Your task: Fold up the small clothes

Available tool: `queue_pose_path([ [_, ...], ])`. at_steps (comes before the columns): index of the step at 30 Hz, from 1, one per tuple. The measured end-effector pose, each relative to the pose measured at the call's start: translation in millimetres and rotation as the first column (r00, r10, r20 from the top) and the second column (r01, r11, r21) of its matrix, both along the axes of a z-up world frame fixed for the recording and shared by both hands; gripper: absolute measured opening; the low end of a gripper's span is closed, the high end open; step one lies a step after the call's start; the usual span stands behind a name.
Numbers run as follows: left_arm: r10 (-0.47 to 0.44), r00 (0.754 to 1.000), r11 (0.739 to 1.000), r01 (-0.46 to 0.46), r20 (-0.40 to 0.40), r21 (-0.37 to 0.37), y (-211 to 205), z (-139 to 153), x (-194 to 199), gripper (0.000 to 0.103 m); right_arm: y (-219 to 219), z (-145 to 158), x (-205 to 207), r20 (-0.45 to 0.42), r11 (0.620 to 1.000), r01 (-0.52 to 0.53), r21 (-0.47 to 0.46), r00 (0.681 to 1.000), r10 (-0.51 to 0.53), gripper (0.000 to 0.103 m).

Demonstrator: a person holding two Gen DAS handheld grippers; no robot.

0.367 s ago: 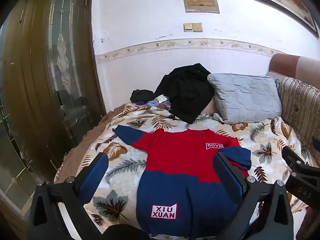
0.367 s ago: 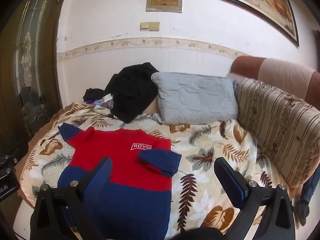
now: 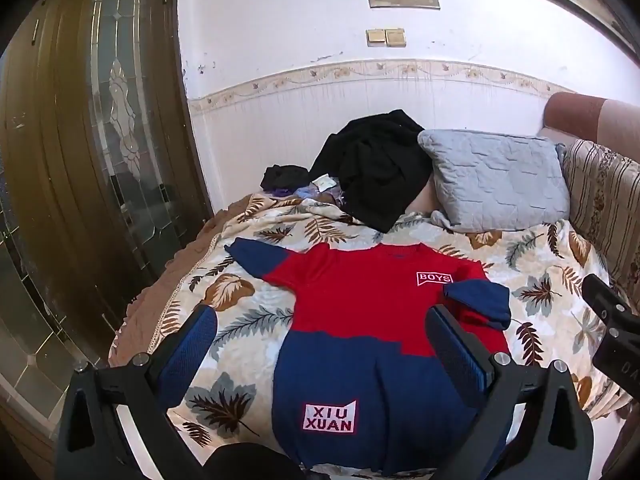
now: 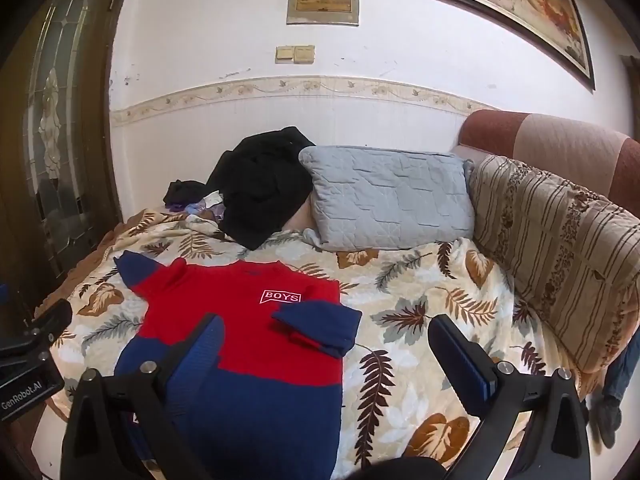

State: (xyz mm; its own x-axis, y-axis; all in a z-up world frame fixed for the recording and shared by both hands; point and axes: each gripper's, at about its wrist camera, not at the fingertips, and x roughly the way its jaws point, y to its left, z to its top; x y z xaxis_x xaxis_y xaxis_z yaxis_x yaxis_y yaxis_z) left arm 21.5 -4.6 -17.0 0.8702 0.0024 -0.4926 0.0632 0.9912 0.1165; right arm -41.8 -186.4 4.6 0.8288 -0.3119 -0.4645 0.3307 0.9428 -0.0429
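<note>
We see a leaf-print blanket (image 3: 256, 312) covering the bed, with a grey pillow (image 4: 392, 200) and a black garment (image 3: 380, 164) at its far edge. The red-and-blue sweater (image 3: 360, 320) lies flat near the front edge, one sleeve folded onto its chest. Our left gripper (image 3: 320, 344) and right gripper (image 4: 326, 354) both hover with jaws apart, holding nothing.

- Your left wrist view cuts off the bottom hem of the red and navy knit sweater (image 3: 360, 320) at the lower edge.
- Your right wrist view hides its "XIU XUAN" patch behind the right gripper's (image 4: 332, 356) left finger.
- The gold-framed wall plaque (image 4: 323, 1) text is too small to read.
</note>
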Motion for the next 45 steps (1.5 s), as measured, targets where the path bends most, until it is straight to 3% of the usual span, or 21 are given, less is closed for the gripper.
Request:
queue_pose_path([
  [45,0.029,0.999,0.999,-0.029,-0.017,0.020,-0.8,-3.7,13.2,0.103,-10.2,-12.2,9.0,-0.013,1.000,0.000,-0.007,1.000,0.000,0.103],
])
